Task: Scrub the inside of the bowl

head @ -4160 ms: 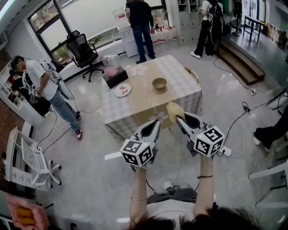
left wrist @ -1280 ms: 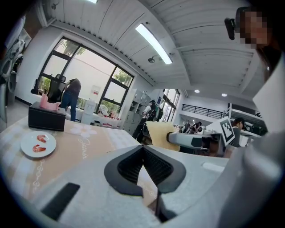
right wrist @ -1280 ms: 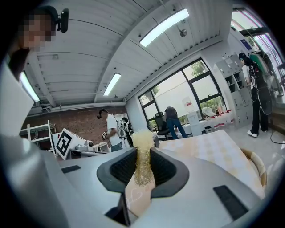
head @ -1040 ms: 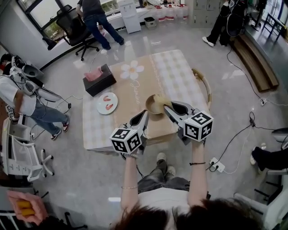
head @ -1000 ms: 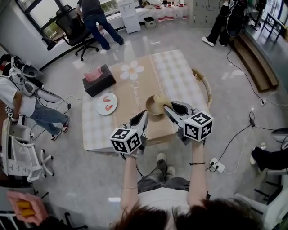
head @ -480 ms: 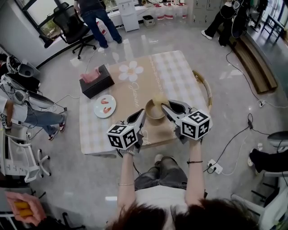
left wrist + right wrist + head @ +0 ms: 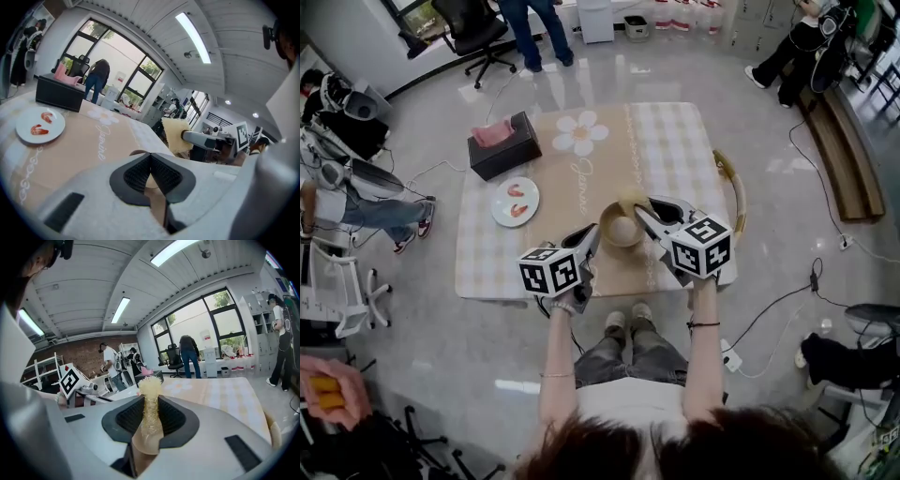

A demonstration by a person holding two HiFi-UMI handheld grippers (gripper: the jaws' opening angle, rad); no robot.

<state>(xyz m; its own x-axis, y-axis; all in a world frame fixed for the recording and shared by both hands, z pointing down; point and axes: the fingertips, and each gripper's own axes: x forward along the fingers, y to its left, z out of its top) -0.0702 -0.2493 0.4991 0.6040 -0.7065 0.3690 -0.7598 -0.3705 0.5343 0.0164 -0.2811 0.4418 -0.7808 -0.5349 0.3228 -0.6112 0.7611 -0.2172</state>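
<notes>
— What lies at the far left?
— A black rectangular tissue box point(image 7: 503, 143) with pink tissue. At its 6 o'clock is a round white plate point(image 7: 515, 202) with red pieces on it. Both sit on the pale checked tablecloth point(image 7: 670, 141).
— And the left gripper point(image 7: 591, 235)?
— Its jaws are pressed together with nothing between them. The tips are at the 9 o'clock rim of the round tan bowl point(image 7: 622, 225). I cannot tell whether they touch it.
— How does the bowl look?
— Smooth and plain, with a paler round patch at its bottom. It stands upright on the tan runner point(image 7: 605, 159), close to the table's near edge.
— The right gripper point(image 7: 647, 212)?
— Clamped on a yellow fibrous sponge point(image 7: 631, 200), held at the bowl's 12 o'clock rim.
— Any writing?
— On the runner, at the bowl's 11 o'clock, a cursive word point(image 7: 579, 185) seems to read "Jasmine", below a white daisy print point(image 7: 581, 133). Each gripper's cube point(image 7: 551, 272) bears black-and-white square markers.
</notes>
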